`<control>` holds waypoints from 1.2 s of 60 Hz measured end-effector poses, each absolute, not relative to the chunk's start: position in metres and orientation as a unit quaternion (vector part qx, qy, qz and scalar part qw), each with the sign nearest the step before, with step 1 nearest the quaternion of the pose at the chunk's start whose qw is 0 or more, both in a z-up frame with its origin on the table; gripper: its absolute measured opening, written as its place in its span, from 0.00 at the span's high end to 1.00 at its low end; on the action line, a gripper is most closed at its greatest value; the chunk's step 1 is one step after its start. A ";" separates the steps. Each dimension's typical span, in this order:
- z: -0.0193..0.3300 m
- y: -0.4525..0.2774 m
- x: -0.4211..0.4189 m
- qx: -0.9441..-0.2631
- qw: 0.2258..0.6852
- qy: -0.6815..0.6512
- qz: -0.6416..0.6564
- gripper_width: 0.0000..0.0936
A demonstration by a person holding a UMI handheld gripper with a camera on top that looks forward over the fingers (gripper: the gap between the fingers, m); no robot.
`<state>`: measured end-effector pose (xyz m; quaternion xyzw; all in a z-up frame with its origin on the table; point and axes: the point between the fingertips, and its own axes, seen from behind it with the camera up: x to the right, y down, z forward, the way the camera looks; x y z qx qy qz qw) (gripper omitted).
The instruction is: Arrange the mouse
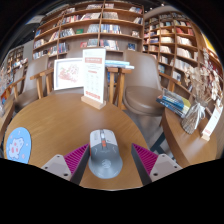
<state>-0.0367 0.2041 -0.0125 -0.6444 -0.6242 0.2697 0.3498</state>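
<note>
Wood grain runs across the round table (60, 125), and at its left rim lies a pale blue mat (18, 145) with a small printed figure, lying flat and well apart from everything else. Further right, near the middle of the far edge, a framed picture (68, 72) leans beside an upright sign stand (93, 75) on a wooden base. Nearer, between the fingers of the hand-held gripper (105, 160), sits the grey mouse (105, 152), resting on the table with its length pointing away from the camera. The left pink pad (76, 158) and the right one (144, 158) stand spread on either side of it with a visible gap at each flank, so the fingers are released and merely bracket the mouse without pressing it. To the right, a chair (146, 95) is drawn up to the table, and beyond it bookshelves (170, 45) line the room. As a judgement, the mouse is either about to be gripped or just set down; whether its final place has been reached cannot be told from this view.
</note>
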 end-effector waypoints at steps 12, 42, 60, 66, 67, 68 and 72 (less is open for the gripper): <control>-0.015 0.202 -0.050 -0.655 0.339 -0.612 0.284 0.22; 0.073 0.147 -0.030 -0.647 0.361 -0.602 0.298 0.56; 0.111 -0.035 -0.004 -0.601 0.316 -0.635 0.369 0.56; 0.084 -0.075 0.000 -0.606 0.296 -0.645 0.360 0.56; 0.079 -0.081 0.001 -0.607 0.293 -0.646 0.358 0.56; 0.072 -0.087 0.004 -0.607 0.290 -0.648 0.357 0.56; 0.048 -0.099 0.007 -0.609 0.284 -0.655 0.346 0.56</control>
